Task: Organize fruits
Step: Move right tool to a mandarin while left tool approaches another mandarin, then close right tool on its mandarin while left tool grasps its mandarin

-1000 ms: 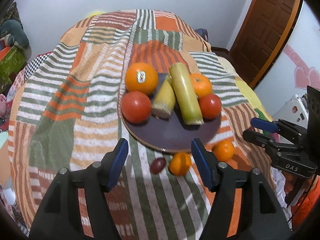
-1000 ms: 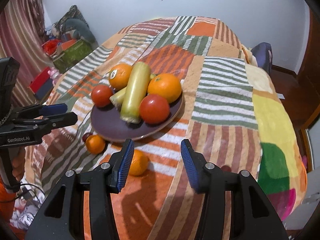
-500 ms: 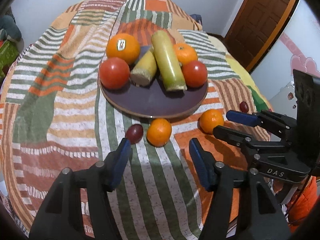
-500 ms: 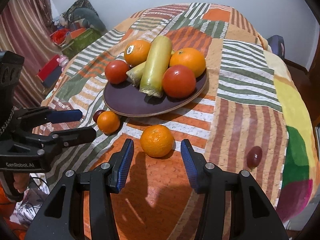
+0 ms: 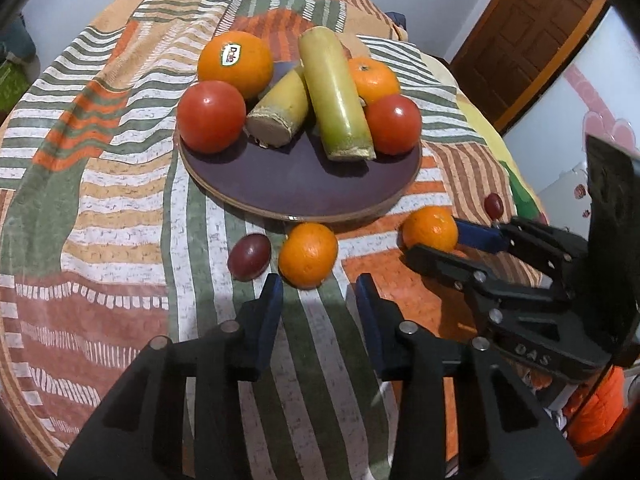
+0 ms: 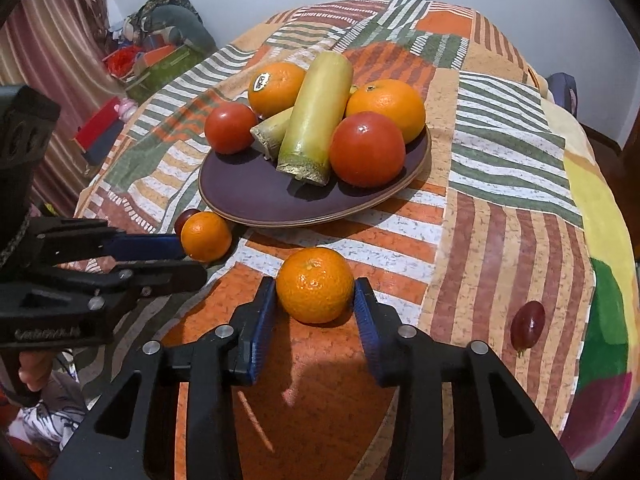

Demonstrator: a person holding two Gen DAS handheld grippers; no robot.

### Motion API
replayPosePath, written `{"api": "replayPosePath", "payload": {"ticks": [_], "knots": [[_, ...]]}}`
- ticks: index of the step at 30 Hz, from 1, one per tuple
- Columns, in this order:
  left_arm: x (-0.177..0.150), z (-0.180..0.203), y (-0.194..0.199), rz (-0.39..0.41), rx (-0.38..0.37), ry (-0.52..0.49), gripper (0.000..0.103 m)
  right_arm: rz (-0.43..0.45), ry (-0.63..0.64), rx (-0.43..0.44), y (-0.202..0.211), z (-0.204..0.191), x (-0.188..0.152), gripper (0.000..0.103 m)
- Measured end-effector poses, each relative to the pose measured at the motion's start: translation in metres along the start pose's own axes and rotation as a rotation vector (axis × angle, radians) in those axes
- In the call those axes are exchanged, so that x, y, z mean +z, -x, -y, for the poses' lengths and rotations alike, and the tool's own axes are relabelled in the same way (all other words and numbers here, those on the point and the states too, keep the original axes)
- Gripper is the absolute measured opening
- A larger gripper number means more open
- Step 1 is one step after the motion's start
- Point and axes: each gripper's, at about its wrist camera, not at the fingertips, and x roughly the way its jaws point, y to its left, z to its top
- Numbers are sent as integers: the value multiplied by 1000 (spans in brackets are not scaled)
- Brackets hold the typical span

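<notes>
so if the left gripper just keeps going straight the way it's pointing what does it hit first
Most likely the small orange lying on the blanket, just ahead of the open left gripper and roughly centred between its fingers. The dark grape sits just left of that line. Past the orange is the plate rim.

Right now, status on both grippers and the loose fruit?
Right gripper open, straddling tangerine. Left gripper open, short of second tangerine. Nothing blocking plate.
</notes>
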Motion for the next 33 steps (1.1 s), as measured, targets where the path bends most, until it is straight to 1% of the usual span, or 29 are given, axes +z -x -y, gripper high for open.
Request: {"api": "replayPosePath", "payload": {"ticks": [2,7,11,12,13,15,20,27,33], "knots": [[3,0,-1,7,15,4,38,3,-5,3,2,2,-1,36],[10,1,-5,8,24,8,38,15,-8,-6,5,4,-1,36],[14,4,-8,28,39,5,38,26,-18,-7,9,7,-1,36],[14,5,-8,33,42,2,38,29,-18,-8,10,7,0,36],[15,5,-9,38,47,-1,35,31,-18,-7,10,7,0,36],[16,7,-9,45,58,-15,34,37,-17,-8,12,7,1,36],[13,9,-3,55,44,-30,34,57,-15,-4,17,5,6,36],[18,4,22,120,27,-16,34,90,13,9,20,-5,19,36],[30,-6,44,190,37,1,34,112,43,30,17,-18,33,36]]}}
